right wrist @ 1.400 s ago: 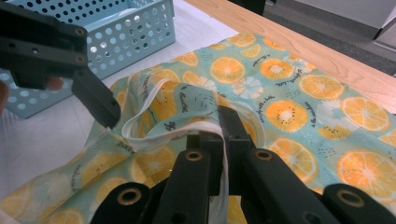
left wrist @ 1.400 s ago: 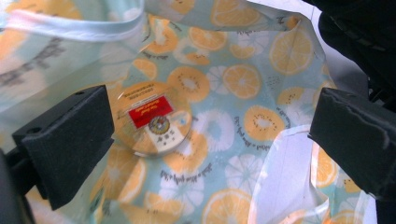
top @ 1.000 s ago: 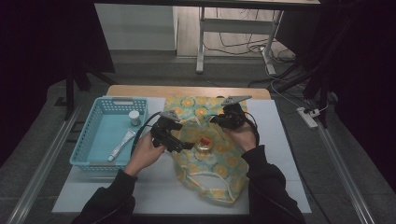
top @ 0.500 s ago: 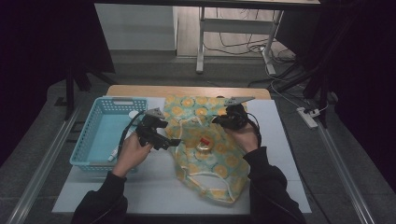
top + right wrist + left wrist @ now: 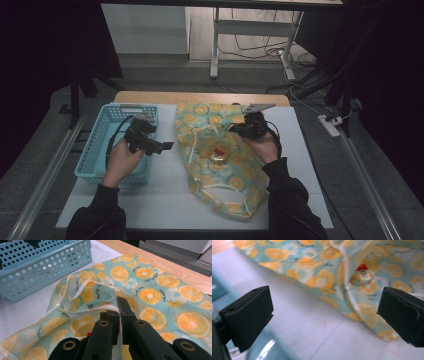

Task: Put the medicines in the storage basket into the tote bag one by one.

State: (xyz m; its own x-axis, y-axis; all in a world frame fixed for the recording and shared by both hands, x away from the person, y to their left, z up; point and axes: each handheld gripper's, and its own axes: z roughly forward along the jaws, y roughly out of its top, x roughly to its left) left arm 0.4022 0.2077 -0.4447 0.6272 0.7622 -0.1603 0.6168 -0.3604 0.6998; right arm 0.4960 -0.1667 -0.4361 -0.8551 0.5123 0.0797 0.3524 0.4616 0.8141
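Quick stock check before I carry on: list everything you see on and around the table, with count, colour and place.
bag: one, teal with orange-slice print, table centre, mouth held up
small jar: one, yellowish with red top, inside the bag mouth
basket: one, light blue, perforated, table left
table: one, pale top with wooden far edge
power strip: one, white, floor at right
left gripper: black, open, by the basket's right wall
right gripper: black, shut on the bag's rim

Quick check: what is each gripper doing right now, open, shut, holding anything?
Left gripper: open, empty, above the table beside the blue basket.
Right gripper: shut on the orange-print bag rim.
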